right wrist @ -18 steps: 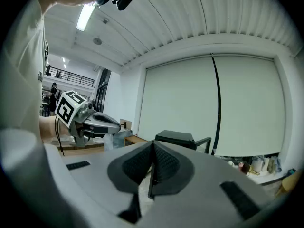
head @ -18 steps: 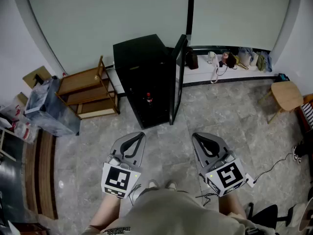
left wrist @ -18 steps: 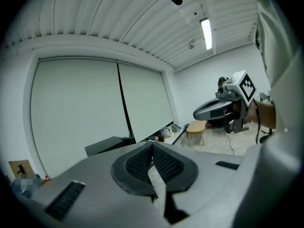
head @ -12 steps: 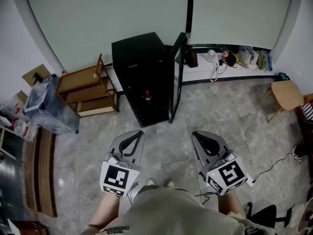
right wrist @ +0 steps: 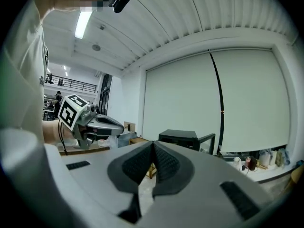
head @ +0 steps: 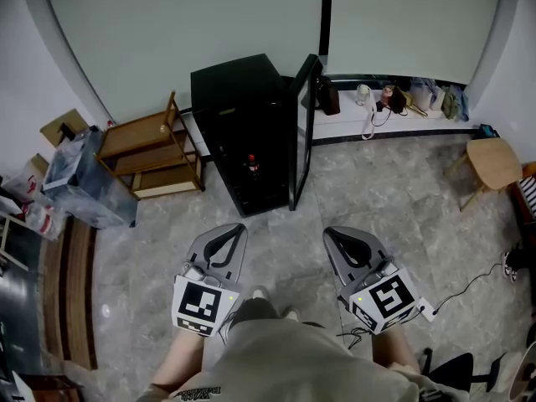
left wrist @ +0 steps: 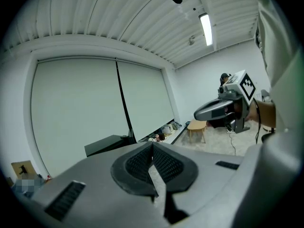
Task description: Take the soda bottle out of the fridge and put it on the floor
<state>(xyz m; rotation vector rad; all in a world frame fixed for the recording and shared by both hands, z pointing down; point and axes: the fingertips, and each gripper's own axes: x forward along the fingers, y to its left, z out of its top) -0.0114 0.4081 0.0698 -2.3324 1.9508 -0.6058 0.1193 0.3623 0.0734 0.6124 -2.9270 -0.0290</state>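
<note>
A small black fridge (head: 243,124) stands against the back wall with its door (head: 303,132) swung open. Inside it, on a lower shelf, a dark soda bottle (head: 252,167) with a red label stands upright. My left gripper (head: 231,233) is shut and empty, held low in front of my body, well short of the fridge. To its right my right gripper (head: 340,235) is also shut with nothing in it. In the left gripper view the pads (left wrist: 153,152) meet at the tip; the right gripper view shows the same (right wrist: 153,148), with the fridge (right wrist: 185,139) beyond.
A wooden shelf unit (head: 151,153) and a grey bin (head: 84,187) stand left of the fridge. A low ledge (head: 389,111) with bottles and bags runs along the back right. A wooden stool (head: 490,164) is at far right, with a cable (head: 469,287) on the grey floor.
The view has shifted slightly and both grippers have drifted a little, the right one leftward. Both stay shut and empty.
</note>
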